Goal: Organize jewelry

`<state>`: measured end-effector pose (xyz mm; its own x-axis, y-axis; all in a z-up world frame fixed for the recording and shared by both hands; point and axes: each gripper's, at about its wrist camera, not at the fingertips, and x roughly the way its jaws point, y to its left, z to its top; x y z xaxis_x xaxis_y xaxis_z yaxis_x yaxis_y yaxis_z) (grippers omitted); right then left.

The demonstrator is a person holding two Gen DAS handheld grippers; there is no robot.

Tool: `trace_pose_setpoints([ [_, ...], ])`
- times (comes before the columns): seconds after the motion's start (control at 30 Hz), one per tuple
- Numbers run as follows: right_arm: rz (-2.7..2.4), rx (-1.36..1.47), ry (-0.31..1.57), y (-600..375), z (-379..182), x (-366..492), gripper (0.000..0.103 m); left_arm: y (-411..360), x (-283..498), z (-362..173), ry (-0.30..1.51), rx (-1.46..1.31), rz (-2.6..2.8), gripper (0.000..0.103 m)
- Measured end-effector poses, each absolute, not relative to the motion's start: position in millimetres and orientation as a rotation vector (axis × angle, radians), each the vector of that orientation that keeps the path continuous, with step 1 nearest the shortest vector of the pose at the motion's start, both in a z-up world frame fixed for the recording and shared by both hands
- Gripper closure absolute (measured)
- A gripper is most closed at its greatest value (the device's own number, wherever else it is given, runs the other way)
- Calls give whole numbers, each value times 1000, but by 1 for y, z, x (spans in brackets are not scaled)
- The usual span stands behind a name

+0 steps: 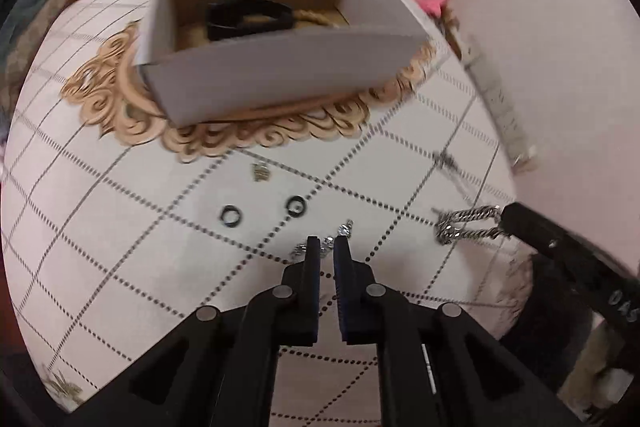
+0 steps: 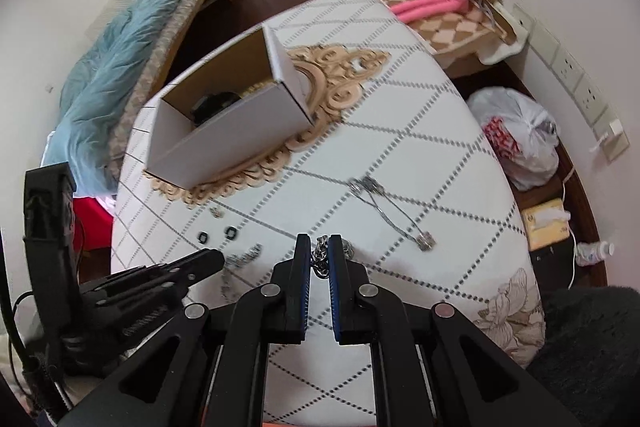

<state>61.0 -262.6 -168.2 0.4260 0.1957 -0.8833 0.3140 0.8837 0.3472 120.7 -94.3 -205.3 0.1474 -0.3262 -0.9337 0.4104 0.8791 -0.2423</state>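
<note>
The right hand-held gripper has its two fingers closed to a narrow gap on a silver chain bracelet. In the left wrist view the chain hangs out from the fingertips as a doubled loop, just above the counter. The left hand-held gripper is also almost closed, with its tips right at a small sparkling chain that lies on the cloth; a few stones show between and beside the fingers, but I cannot tell if it really grips them.

More jewelry waits on the counter: two dark rings near each other, a small gold-coloured piece just beyond them, and a thin necklace to the right. The open cardboard box stands further back on the ornamental gold pattern, with a black band already inside.

I judge the bracelet to be light, limp and a little slippery, so it will sag and swing. Holding it near the middle of the loop should keep both ends short. The sparkling chain is fine and probably delicate; a pinch across its links, low on the cloth, seems safest.
</note>
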Motion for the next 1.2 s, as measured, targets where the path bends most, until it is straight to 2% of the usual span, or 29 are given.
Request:
trace_pose_setpoints([
  [0.13, -101, 532, 1161, -273, -178, 55, 94, -113, 112, -216, 1314, 184, -536, 95],
  [0.2, -112, 538, 1164, -277, -181, 54, 94, -114, 111, -215, 1299, 199, -529, 86],
  [0.23, -115, 541, 1162, -278, -180, 53, 94, -113, 111, -214, 1287, 204, -520, 65],
  [0.27, -117, 543, 1159, -279, -180, 53, 94, -112, 111, -212, 1274, 202, -513, 36],
  [0.3, -118, 543, 1157, -280, -179, 53, 94, -109, 112, -209, 1262, 190, -510, 29],
  [0.63, -122, 574, 1164, -282, -186, 55, 94, -119, 114, -222, 1287, 243, -510, 29],
  [0.73, -128, 582, 1167, -284, -189, 54, 94, -129, 111, -227, 1274, 285, -528, 30],
  [0.8, -129, 589, 1170, -284, -190, 53, 94, -134, 109, -226, 1256, 311, -534, 38],
  [0.83, -130, 588, 1171, -284, -190, 53, 94, -136, 108, -225, 1239, 333, -531, 57],
  [0.87, -129, 586, 1171, -284, -190, 53, 94, -139, 108, -224, 1225, 351, -527, 84],
  [0.9, -128, 587, 1171, -283, -190, 53, 94, -138, 109, -223, 1224, 346, -539, 98],
  [1.03, -120, 587, 1165, -280, -187, 55, 94, -122, 115, -221, 1244, 252, -565, 103],
  [1.2, -104, 586, 1144, -278, -178, 55, 94, -90, 113, -216, 1265, 153, -532, 103],
])
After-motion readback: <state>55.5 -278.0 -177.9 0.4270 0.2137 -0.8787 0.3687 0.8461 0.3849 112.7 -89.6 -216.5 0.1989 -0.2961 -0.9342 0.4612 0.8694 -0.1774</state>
